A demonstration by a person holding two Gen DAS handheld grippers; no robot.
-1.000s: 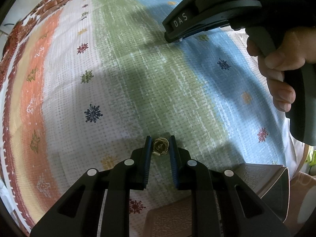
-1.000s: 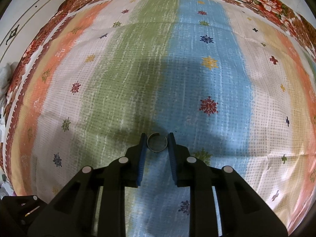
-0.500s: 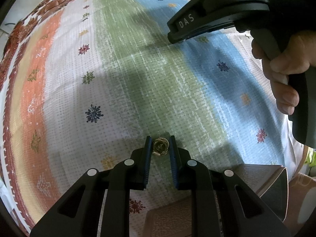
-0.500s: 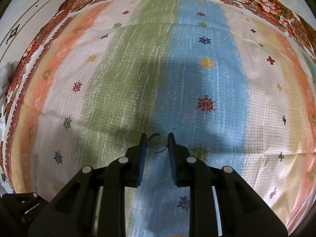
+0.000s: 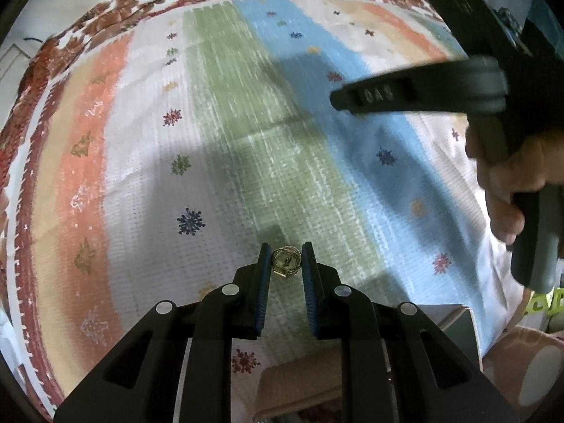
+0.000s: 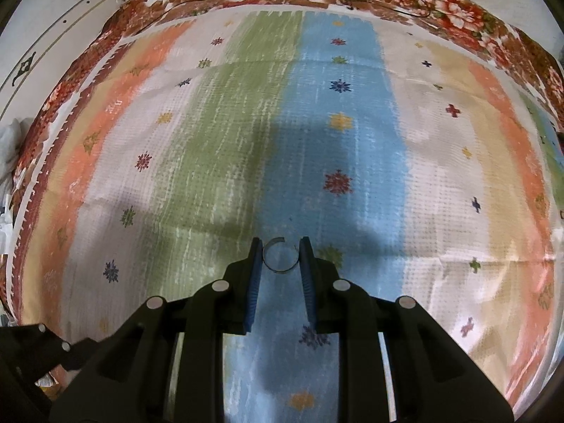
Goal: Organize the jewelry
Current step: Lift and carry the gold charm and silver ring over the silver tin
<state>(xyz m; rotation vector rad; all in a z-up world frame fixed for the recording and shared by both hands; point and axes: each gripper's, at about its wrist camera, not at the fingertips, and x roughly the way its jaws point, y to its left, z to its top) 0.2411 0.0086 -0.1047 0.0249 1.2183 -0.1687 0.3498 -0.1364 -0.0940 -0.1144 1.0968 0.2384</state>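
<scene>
Only the left wrist view gave us the other tool: the right gripper (image 5: 338, 100) seen side-on, a hand (image 5: 507, 183) wrapped round its grey handle, plus a brown box (image 5: 299, 384) at the bottom edge. In its own view, the right gripper (image 6: 280, 252) pointed steeply down over the striped cloth (image 6: 352, 148), its jaws narrow and clamped on a thin silver ring (image 6: 280, 259), a gap showing at its far side. The left gripper (image 5: 286, 259) tilted down likewise, jaws pinching a small gold ornate ring (image 5: 286, 262) right at their tips above the cloth.
</scene>
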